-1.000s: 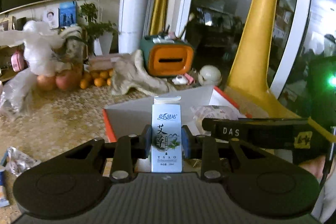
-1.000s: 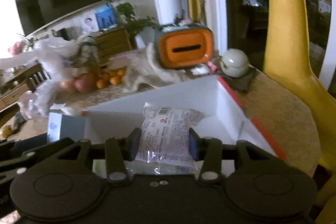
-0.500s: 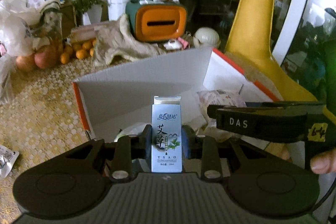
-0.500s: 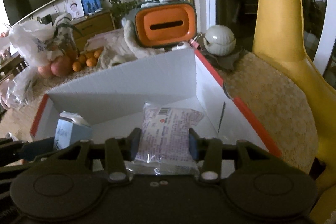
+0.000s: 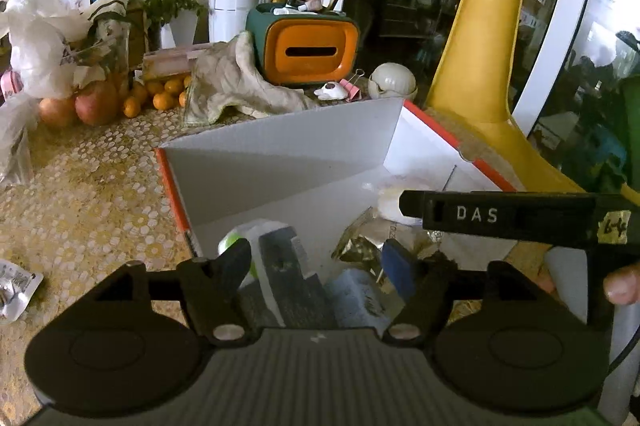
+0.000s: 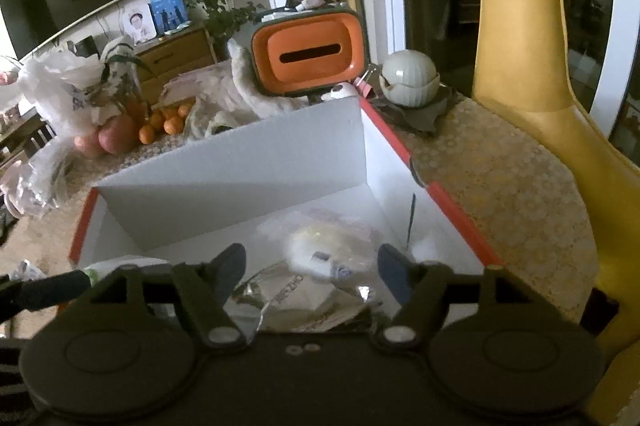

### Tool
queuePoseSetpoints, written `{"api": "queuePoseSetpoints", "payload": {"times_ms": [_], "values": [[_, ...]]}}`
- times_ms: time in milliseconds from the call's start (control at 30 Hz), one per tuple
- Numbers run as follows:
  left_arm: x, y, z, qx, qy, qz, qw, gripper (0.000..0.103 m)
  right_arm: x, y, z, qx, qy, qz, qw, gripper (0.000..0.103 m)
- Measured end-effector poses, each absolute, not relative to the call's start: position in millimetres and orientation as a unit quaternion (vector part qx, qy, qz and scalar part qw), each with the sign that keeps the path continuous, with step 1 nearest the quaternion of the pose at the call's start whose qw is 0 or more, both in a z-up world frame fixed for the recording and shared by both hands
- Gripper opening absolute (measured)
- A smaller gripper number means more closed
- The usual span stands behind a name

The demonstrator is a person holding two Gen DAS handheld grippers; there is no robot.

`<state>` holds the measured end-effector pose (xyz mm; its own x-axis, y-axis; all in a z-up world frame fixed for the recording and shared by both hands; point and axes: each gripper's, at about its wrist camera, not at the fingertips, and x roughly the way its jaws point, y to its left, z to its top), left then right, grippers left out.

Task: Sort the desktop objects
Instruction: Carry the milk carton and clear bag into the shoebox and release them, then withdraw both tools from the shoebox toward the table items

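Two pairs of tongs hang over an open white box (image 5: 280, 162) with orange-red edges, both with their jaws just spread apart and gripping nothing. Below the left tongs (image 5: 316, 262) a small carton (image 5: 352, 296), blurred and pale blue-white, lies in the box beside a dark-printed packet (image 5: 288, 266) and something green and round (image 5: 230, 240) at the near left corner. Below the right tongs (image 6: 312, 266) a clear plastic snack bag (image 6: 328, 246) with a pale yellowish content rests on the box floor, blurred, just above a crinkled silvery wrapper (image 6: 288, 294); neither touches the pads. In the left wrist view the right tongs' black arm, lettered DAS, crosses the right side, with fingertips (image 5: 622, 284) of a hand behind it. The box stands on a table (image 5: 92, 186) covered in a beige, pebble-patterned cloth. Behind it sit an orange and green organiser (image 6: 308, 54) with brushes in its top, a crumpled cloth (image 5: 236, 82), a round pale ceramic pot (image 6: 408, 78), apples and small oranges (image 5: 160, 98), and white plastic bags (image 5: 36, 54). A tall yellow figure (image 6: 520, 66) rises at the right before dark glass doors.
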<state>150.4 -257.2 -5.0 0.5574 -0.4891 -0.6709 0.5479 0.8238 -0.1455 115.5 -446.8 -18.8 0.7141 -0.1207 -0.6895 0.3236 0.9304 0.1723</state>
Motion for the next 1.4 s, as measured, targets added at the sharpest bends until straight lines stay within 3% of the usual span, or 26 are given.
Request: {"api": "queuePoseSetpoints", "payload": {"times_ms": [433,900,967,1100,1400], "values": [[122,-208,23,0.006,0.345,-0.271,0.899,0.072,99,-406,20,0.121,0.340,-0.070,0.930,0.073],[89,-106,56,-0.027,0.297,-0.168,0.940,0.072,102,-323,57,0.086,0.315,0.013,0.945,0.073],[88,-90,56,-0.031,0.295,-0.152,0.943,0.072,105,-308,58,0.082,0.316,0.028,0.945,0.073],[83,-55,52,-0.035,0.285,-0.115,0.951,0.083,112,-276,56,0.071,0.319,0.054,0.944,0.073],[89,4,20,-0.028,0.289,-0.032,0.956,0.084,139,-208,37,0.045,0.327,0.117,0.937,0.073]]}}
